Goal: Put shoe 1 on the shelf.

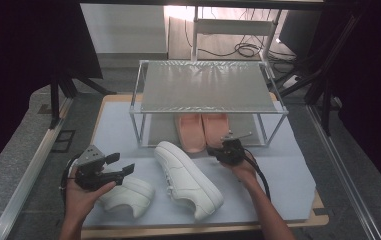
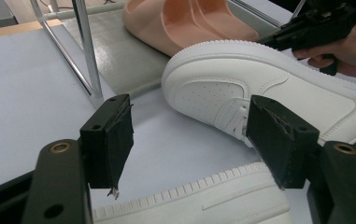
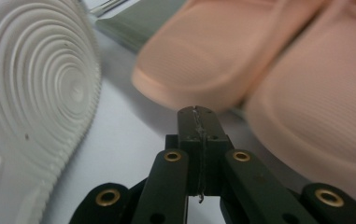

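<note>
2 white sneakers [image 1: 188, 180], 2 pink slippers [image 1: 201, 131]. Right gripper [image 3: 198, 112] clenched, empty, slippers just ahead. Left gripper [image 2: 189, 140] released, over sneakers.

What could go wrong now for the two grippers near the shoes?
The right gripper, jaws shut and empty, points at the pink rubber slippers under the metal rack; it might push them deeper instead of gripping. The open left gripper hovers between two white leather sneakers and may nudge the nearer one.
</note>
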Demonstrator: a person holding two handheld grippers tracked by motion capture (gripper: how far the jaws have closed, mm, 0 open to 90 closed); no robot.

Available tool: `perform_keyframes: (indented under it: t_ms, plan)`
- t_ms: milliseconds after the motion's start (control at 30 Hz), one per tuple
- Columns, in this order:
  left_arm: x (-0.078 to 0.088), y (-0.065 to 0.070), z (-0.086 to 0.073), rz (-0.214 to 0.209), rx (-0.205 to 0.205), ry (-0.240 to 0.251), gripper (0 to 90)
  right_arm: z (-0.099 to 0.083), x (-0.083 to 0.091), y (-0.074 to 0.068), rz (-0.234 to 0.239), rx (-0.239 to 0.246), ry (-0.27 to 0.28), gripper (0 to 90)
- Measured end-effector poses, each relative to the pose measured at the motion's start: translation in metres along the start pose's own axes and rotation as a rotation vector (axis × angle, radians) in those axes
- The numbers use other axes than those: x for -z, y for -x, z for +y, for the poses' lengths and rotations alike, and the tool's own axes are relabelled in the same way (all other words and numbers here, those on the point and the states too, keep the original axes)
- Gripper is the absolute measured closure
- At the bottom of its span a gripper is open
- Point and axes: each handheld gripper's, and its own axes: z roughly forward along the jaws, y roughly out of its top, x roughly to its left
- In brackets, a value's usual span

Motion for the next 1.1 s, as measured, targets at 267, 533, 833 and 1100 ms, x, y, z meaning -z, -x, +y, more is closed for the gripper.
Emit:
perform_keyframes:
  t_ms: [267,533,833,1100]
  plan:
    - [0.002,-0.002,-0.001,0.008,0.01,0.004,32.1,0.003,-0.02,-0.007,0.043,0.004,0.003,90.0]
    - [0.0,0.0,-0.001,0.005,0.002,-0.002,32.1,0.005,-0.029,-0.005,0.02,-0.007,0.03,90.0]
    - [0.002,-0.001,-0.001,0.007,0.003,0.002,32.1,0.004,-0.026,-0.003,0.003,-0.018,0.037,90.0]
    - [0.005,0.0,0.0,0.007,0.003,0.011,32.2,0.003,0.002,0.008,-0.069,0.0,-0.001,90.0]
